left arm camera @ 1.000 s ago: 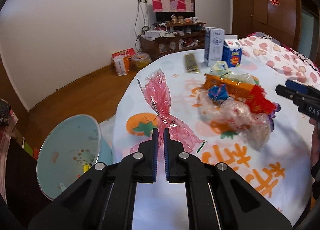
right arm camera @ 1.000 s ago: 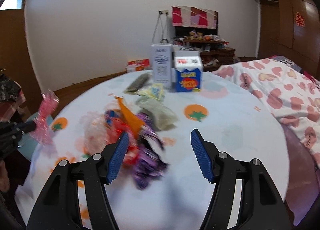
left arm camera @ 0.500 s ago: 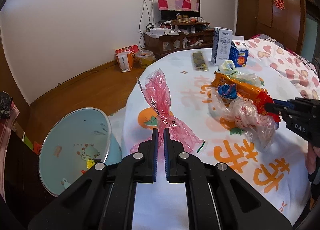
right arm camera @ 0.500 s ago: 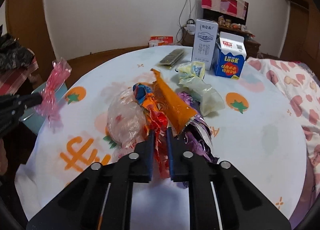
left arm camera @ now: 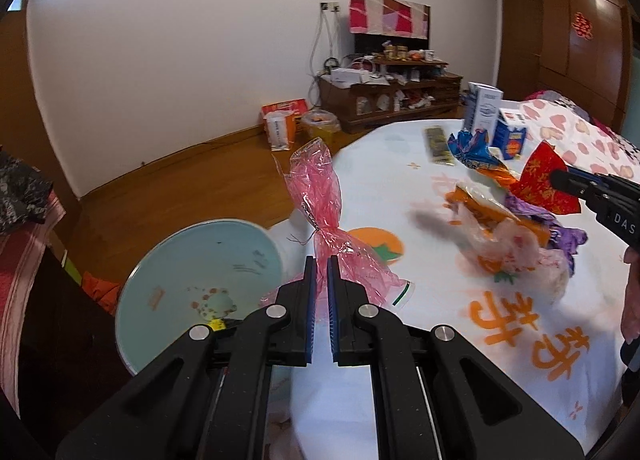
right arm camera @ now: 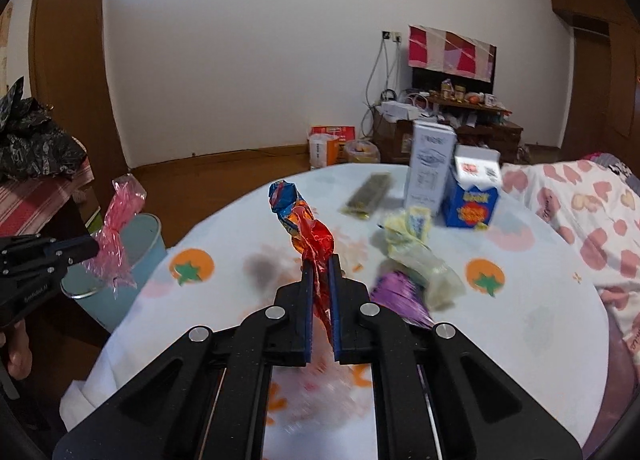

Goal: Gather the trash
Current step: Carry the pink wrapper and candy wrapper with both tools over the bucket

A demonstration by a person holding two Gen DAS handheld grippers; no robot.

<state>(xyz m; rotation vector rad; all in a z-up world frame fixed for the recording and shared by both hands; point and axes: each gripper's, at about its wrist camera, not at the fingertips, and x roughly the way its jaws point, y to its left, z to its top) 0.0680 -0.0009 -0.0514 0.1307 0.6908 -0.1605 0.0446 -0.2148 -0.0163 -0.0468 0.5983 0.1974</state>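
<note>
We mid-haul: left gripper clamped on pink wrapper, bin near left. Right gripper pinching red wrapper over table. Next, probably: swing to bin, release.

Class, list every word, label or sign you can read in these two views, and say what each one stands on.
"DAS": on the right gripper body, cut off at the frame edge.
Red double-happiness sign: on the wooden wardrobe door.
Large orange characters: on the tablecloth, not clearly readable.
Blue carton: front print too blurred.
Tall white carton: print too small.
Left gripper body: lettering too small.
</note>
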